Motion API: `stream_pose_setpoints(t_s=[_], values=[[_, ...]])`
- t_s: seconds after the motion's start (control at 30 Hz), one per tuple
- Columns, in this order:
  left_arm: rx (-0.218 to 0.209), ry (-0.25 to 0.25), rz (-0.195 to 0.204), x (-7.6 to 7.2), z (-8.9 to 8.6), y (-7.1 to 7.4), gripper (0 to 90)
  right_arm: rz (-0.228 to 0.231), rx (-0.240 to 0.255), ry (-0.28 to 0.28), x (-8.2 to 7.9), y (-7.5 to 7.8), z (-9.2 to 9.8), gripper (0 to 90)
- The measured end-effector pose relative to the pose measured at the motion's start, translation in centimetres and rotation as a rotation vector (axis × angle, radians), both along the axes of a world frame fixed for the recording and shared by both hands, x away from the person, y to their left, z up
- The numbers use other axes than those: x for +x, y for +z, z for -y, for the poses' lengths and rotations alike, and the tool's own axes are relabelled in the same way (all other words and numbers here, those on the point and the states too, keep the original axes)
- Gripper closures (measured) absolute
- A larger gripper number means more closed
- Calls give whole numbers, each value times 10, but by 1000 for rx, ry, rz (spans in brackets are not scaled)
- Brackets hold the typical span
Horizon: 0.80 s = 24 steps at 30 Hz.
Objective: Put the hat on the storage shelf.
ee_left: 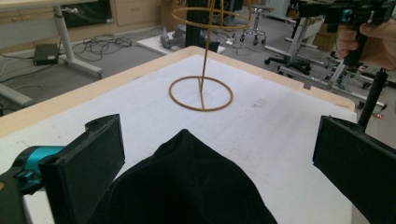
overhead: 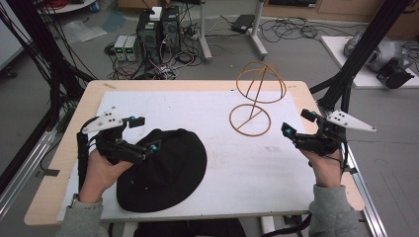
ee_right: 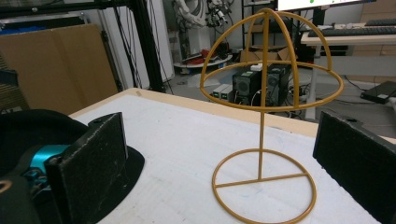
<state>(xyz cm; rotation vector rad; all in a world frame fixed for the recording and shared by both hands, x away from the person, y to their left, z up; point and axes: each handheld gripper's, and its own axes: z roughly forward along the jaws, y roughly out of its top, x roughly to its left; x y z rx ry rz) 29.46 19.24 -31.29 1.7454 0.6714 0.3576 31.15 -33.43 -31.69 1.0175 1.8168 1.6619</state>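
The left claw sits low at the left, gripped by the left hand, jaws spread wide and empty. The right claw — held by the right hand — hovers at the right edge, jaws likewise parted, angled inward.

Two hand-held black grippers, grey sleeves at the wrists

The left gripper and the right gripper are both matte black, each topped by a pale grey three-cornered plate dotted with small dark holes, and each marked with bright teal round fittings near the jaws. Black cables trail back from both bodies along the forearms. In the gripper views the jaws are flat, blocky black slabs with a rough, grainy face, and a teal cylinder sits at the base of the left-hand slab. The person wears grey knitted sleeves with ribbed cuffs.
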Motion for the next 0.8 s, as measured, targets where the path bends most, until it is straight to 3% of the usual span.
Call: stream_pose_setpoints(t_s=[0.33, 0.47, 0.6, 0.8], values=[[37, 12, -44, 9, 2, -13, 43, 0, -6, 3, 0, 0, 0, 21], [72, 18, -63, 12, 3, -16, 125, -3, -12, 8, 0, 0, -1, 21], [102, 3, -108, 15, 3, -20, 235, -4, -12, 10, 0, 0, -1, 21], [128, 3, -135, 18, 4, -24, 294, -4, -13, 11, 0, 0, -1, 21]])
